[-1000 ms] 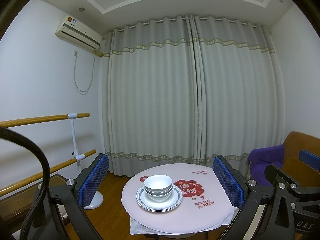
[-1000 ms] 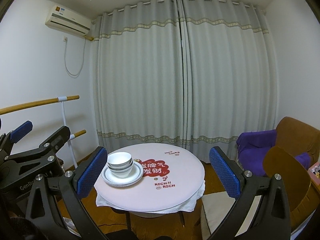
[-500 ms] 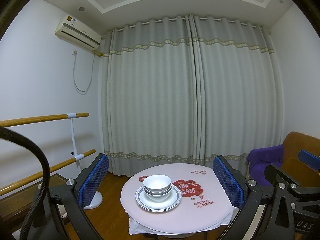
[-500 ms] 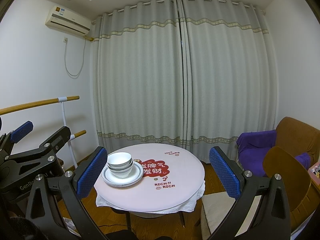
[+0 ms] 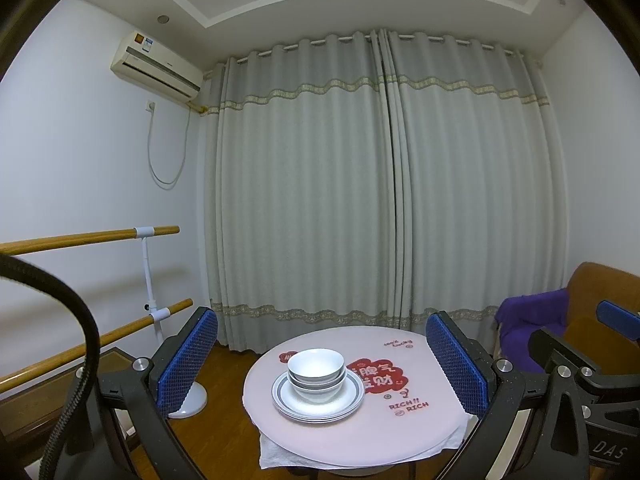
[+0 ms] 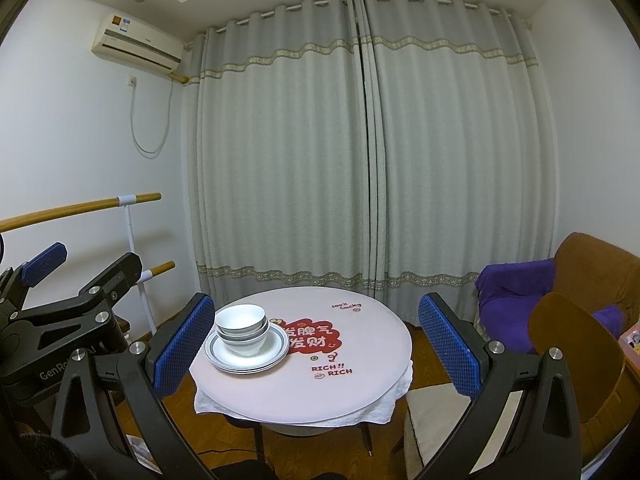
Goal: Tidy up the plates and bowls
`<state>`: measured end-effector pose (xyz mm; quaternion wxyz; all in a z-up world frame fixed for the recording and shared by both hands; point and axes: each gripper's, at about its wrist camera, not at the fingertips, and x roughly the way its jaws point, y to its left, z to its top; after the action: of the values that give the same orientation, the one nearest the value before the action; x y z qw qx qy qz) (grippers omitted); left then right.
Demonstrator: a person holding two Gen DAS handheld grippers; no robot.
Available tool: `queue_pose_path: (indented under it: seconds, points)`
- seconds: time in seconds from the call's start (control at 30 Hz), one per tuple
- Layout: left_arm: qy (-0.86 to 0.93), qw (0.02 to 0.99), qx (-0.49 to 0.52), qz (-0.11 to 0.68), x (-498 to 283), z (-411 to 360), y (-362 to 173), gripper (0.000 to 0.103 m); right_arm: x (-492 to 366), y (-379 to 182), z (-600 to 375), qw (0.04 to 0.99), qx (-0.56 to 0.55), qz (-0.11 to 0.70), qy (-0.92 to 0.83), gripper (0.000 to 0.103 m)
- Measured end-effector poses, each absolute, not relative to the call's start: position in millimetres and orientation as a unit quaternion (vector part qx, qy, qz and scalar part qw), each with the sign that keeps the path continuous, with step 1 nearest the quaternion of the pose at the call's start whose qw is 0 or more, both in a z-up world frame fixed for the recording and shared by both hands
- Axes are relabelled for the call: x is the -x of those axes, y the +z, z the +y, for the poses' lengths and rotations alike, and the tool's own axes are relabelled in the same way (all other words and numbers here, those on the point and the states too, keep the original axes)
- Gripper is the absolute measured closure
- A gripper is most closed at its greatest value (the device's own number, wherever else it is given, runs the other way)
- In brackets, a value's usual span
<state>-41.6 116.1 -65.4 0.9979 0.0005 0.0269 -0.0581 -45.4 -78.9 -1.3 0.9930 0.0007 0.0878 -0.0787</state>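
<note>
The stack of white ceramic bowls (image 5: 316, 376) sits nested, about three deep, with grey shading at the sides. It stands on a stack of white round plates with a grey rim band (image 5: 318, 402), which rests on the round pink-topped bench (image 5: 400, 436) at about 9 o'clock of its centre, beside the red printed lettering. Nothing shows inside the top bowl.

My left claw (image 5: 320, 364) is released, its blue pads spread wide with the dishes seen between them, well short of touching. My right claw (image 6: 316, 344) is likewise released and holds nothing; from it the dishes lie at 10 o'clock, just beside the left pad.

The right wrist view alone shows the white cloth hanging under the bench top on both sides, a brown rounded chair back (image 6: 576, 344) and my left claw's black frame at 9 o'clock. The left wrist view alone shows a black cable (image 5: 76, 352).
</note>
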Motion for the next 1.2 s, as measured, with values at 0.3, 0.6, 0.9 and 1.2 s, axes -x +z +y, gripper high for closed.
queue_pose_path:
  seconds: [0.3, 0.6, 0.9, 1.2]
  points:
    - [-0.056, 0.998, -0.002, 0.024, 37, 115, -69, 0.001, 45, -2, -79, 0.993, -0.001, 0.088, -0.078, 0.0]
    - [-0.054, 0.998, -0.007, 0.013, 33, 112, -74, 0.001, 44, -3, -76, 0.993, -0.004, 0.09, -0.077, 0.0]
    - [-0.05, 0.999, -0.005, 0.021, 24, 110, -81, 0.001, 40, -6, -73, 0.993, -0.008, 0.095, -0.076, 0.0]
    - [-0.049, 0.998, -0.007, 0.028, 11, 106, -79, 0.001, 36, -10, -72, 0.992, -0.013, 0.101, -0.076, 0.0]
